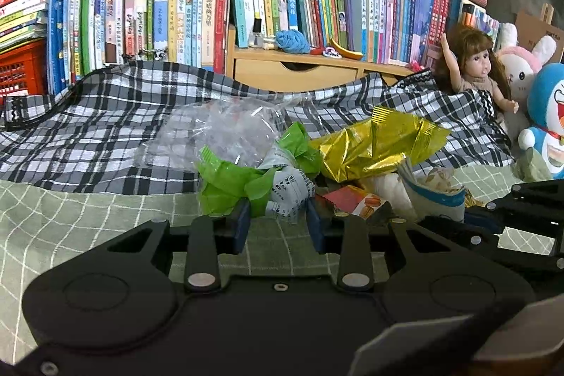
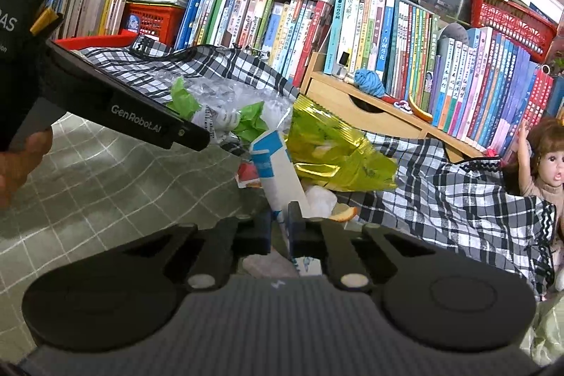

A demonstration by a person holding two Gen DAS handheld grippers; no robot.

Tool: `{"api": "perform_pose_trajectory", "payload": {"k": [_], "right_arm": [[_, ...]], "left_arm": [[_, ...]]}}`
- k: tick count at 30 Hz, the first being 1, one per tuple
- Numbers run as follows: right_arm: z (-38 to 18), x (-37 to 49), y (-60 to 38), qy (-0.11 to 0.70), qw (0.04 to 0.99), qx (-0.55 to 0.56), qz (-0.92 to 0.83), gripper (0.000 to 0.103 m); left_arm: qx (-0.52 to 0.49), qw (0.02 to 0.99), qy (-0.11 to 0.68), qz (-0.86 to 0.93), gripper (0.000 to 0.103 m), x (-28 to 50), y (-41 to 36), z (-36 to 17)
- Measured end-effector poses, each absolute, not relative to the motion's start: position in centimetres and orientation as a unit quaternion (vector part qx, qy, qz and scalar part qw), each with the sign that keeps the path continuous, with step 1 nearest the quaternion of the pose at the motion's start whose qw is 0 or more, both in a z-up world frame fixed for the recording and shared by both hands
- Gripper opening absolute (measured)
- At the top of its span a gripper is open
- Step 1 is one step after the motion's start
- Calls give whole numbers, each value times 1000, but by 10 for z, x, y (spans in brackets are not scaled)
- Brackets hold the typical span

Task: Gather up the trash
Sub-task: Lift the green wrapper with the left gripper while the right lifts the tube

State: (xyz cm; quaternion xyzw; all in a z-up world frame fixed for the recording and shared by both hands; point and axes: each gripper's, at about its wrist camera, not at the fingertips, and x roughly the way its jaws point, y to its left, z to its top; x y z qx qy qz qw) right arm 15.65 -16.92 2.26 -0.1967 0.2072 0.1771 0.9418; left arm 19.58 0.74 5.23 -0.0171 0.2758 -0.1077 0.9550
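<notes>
Our left gripper (image 1: 278, 217) pinches the crumpled green-and-white wrapper (image 1: 253, 178) between its blue pads, while our right gripper (image 2: 280, 228) is clamped narrow on the blue-and-white carton (image 2: 278, 168). Both pieces belong to the trash heap on the green checked sheet (image 1: 70, 217), beside a gold foil bag (image 1: 373, 143), clear plastic (image 1: 229, 129) and the black-and-white plaid cloth (image 1: 105, 115).
</notes>
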Motion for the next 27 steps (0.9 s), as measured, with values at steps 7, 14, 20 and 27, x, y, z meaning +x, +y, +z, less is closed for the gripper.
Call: {"api": "perform_pose_trajectory", "payload": {"k": [7,14,20,27], "right_arm": [[30,149,-168,211,942,-189,181,11],[41,141,-172,216,946,-161,181,9],[52,125,-171,207,947,-163,182,7],[58,116,-168,203,948,-157,187,7]], "left_arm": [[-28,960,259,-100,30,180,11,63],[-37,963,249,-97,30,164,16,77],[-41,964,243,-97,29,149,20,89],[-38,966,237,-95,29,130,23,97]]}}
